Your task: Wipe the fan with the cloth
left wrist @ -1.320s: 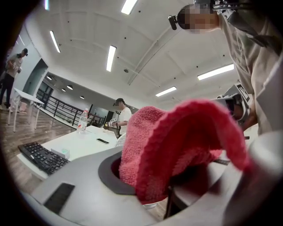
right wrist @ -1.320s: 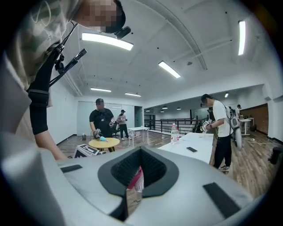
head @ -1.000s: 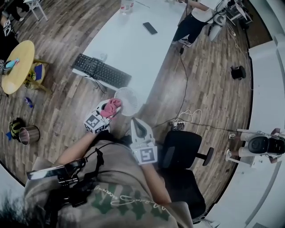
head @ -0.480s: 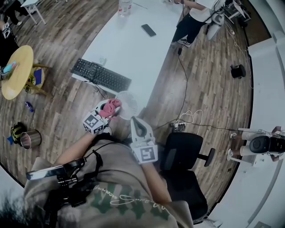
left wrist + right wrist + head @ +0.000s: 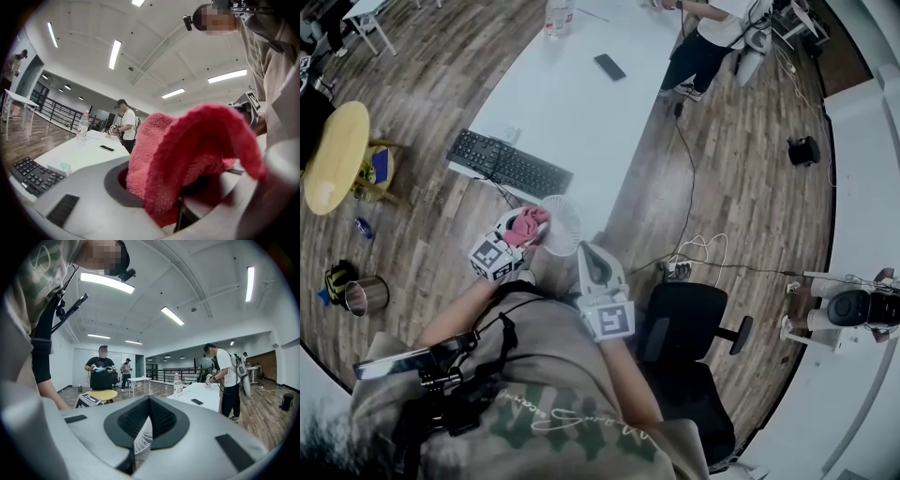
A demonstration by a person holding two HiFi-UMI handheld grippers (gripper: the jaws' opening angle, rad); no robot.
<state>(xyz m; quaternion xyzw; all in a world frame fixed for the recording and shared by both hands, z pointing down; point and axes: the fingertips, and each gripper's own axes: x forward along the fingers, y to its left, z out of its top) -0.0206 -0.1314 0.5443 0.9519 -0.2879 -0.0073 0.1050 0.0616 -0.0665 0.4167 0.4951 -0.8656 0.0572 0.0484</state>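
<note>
Head view — Ana: Where is the fan?
Ben: The little white fan (image 5: 562, 225) is up in the air, right by the near edge of the white worktop (image 5: 572, 103). The right claw (image 5: 585, 250) has it from below. The left claw (image 5: 533, 233) holds the pink cloth (image 5: 525, 223) just beside the fan's left side, maybe touching it.
Ana: Why two claws?
Ben: I think one holds the fan steady so the other can rub it.

Left gripper view — Ana: Is the cloth held tight?
Ben: Yes. The claw pinches the cloth (image 5: 187, 150) in a big bunch, and it flops over the tips. A soft lump sticking out in front is good for wiping. The fan does not show here.

Right gripper view — Ana: And this claw?
Ben: It is pressed together on the fan (image 5: 142, 439), on its thin white ribs. It grabs only the edge, I guess so that most of the fan is free for the cloth. I can't tell how much wiping is done.
</note>
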